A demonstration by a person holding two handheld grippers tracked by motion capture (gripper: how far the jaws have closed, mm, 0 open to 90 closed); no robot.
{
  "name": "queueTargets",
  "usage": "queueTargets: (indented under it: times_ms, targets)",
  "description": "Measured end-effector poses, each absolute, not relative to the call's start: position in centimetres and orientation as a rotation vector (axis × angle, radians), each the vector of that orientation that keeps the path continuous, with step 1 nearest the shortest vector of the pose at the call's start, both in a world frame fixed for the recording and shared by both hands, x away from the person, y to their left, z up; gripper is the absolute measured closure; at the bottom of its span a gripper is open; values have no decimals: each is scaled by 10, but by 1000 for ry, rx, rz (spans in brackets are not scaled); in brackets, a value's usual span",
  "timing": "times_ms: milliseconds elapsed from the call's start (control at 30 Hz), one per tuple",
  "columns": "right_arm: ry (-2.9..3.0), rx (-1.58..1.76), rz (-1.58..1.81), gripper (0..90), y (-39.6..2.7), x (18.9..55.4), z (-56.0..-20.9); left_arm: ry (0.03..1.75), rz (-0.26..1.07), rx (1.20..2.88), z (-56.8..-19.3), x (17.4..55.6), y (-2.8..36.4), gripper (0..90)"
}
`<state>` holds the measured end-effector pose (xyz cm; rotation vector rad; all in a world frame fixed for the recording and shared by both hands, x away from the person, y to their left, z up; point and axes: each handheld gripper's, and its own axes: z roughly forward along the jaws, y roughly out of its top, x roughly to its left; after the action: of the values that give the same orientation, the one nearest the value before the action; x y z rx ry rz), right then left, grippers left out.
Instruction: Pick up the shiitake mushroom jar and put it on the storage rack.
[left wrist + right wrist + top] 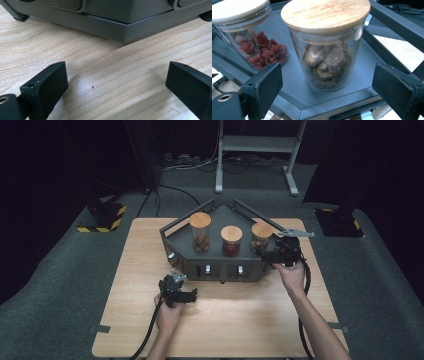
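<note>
Dark walls and a grey carpet lie around a light wooden table [135, 320], and on it stands a dark grey tray [215, 252] with three glass jars with wooden lids. At the tray's right end the right gripper [267, 254] has its jaws wide apart with nothing pinched, right in front of the jar of brown mushrooms [325, 58], which stands upright on the tray beside the jar of red berries [262, 50]. Down by the tray's front left corner the left gripper [175, 282] sits low over the wood, its jaws also spread apart and holding nothing.
</note>
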<state>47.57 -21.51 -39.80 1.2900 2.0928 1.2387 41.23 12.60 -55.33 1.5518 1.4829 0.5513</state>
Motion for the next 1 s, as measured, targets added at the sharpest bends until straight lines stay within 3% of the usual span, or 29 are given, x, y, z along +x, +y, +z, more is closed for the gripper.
queueTargets:
  times_ms: [1000]
  targets:
    - [2058, 1278, 1323, 92, -239, 452, -405, 1483, 551, 1552, -553, 412, 126, 38]
